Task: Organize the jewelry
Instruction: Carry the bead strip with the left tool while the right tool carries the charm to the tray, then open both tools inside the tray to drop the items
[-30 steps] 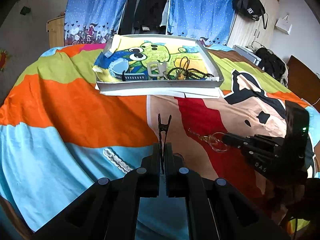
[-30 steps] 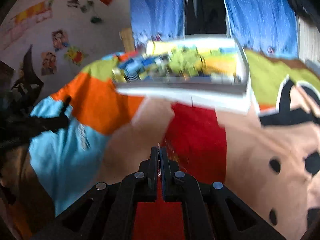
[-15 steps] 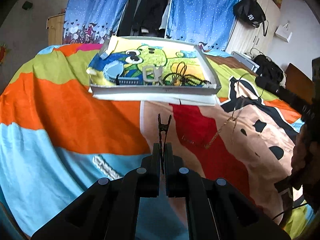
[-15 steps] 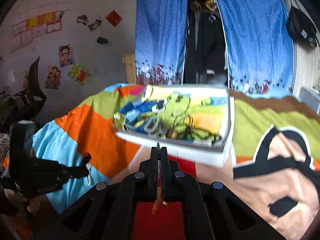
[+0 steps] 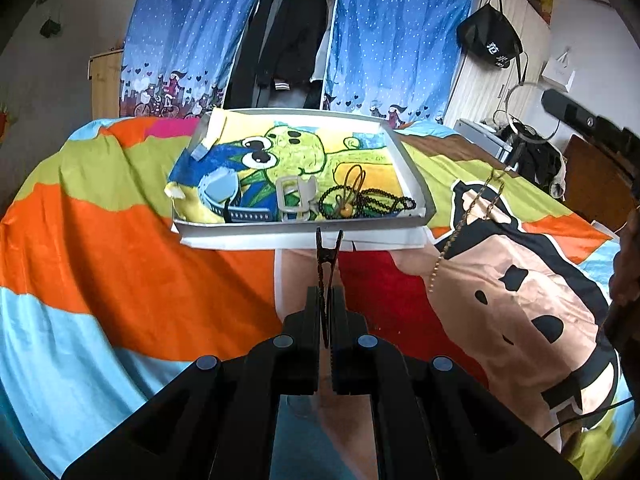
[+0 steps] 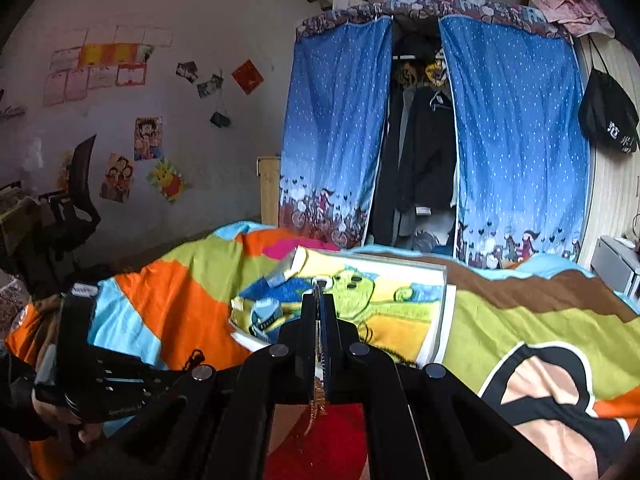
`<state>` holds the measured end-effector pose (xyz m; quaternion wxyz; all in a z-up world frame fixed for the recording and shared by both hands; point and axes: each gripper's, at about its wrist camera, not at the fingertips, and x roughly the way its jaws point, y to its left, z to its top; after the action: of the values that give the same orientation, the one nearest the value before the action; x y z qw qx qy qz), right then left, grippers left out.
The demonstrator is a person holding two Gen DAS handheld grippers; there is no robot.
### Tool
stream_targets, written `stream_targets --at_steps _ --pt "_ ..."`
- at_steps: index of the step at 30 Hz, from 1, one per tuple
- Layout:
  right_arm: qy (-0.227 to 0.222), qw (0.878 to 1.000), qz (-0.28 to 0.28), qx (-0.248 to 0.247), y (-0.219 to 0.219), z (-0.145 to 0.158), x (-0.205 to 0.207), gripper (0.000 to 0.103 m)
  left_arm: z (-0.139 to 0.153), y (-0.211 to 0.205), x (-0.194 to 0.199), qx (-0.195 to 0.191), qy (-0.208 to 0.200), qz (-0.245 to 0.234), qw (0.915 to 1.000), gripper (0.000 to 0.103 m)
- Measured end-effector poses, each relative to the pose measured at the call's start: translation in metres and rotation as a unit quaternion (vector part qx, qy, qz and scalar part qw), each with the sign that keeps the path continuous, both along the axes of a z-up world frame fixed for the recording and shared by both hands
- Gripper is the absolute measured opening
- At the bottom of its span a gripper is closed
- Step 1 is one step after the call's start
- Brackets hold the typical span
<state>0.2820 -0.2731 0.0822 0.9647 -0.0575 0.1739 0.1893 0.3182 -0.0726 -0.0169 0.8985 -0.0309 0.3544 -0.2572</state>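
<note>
My left gripper is shut on a dark hair clip whose prongs point at the white tray on the bed. The tray holds a blue strap, a pale buckle piece and dark bead strands. My right gripper is shut on a gold chain and holds it high; in the left wrist view the chain hangs free above the bedspread, right of the tray. The tray also shows in the right wrist view, below and ahead.
A bright patchwork bedspread covers the bed. Blue curtains and hanging clothes stand behind it. A black bag hangs at the right. The left gripper's body shows in the right wrist view.
My right gripper has lifted the gold chain off the bedspread, high and toward the tray. My left gripper has moved closer to the tray with the clip.
</note>
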Motion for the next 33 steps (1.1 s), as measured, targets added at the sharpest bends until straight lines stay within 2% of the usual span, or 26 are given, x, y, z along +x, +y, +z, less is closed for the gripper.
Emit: stream_targets --at_steps 7,9,14,19,26,33 --pt "-0.018 1.000 0.001 -0.009 0.005 0.003 0.001 0.003 0.020 -0.003 0.018 -0.009 -0.020 0.000 0.9997 0.002" --pt "-0.036 0.999 -0.002 -0.006 0.003 0.005 -0.005 0.003 0.025 -0.005 0.024 -0.014 -0.028 -0.001 0.9995 0.002" --pt "-0.020 0.999 0.014 -0.022 0.011 -0.008 0.011 0.003 0.027 -0.011 0.038 -0.016 -0.031 -0.004 0.9994 0.002" --pt "-0.004 1.000 0.019 -0.021 0.012 -0.020 0.041 0.003 0.026 -0.022 0.065 -0.018 -0.029 -0.012 0.9994 0.002" --pt "0.006 0.999 0.007 -0.033 0.008 -0.033 0.095 0.003 0.020 -0.040 0.133 -0.016 -0.023 -0.016 0.9995 0.002" --pt "0.050 0.998 -0.024 -0.006 -0.013 -0.062 0.168 0.003 -0.006 -0.063 0.208 0.006 0.018 -0.011 0.9998 0.002"
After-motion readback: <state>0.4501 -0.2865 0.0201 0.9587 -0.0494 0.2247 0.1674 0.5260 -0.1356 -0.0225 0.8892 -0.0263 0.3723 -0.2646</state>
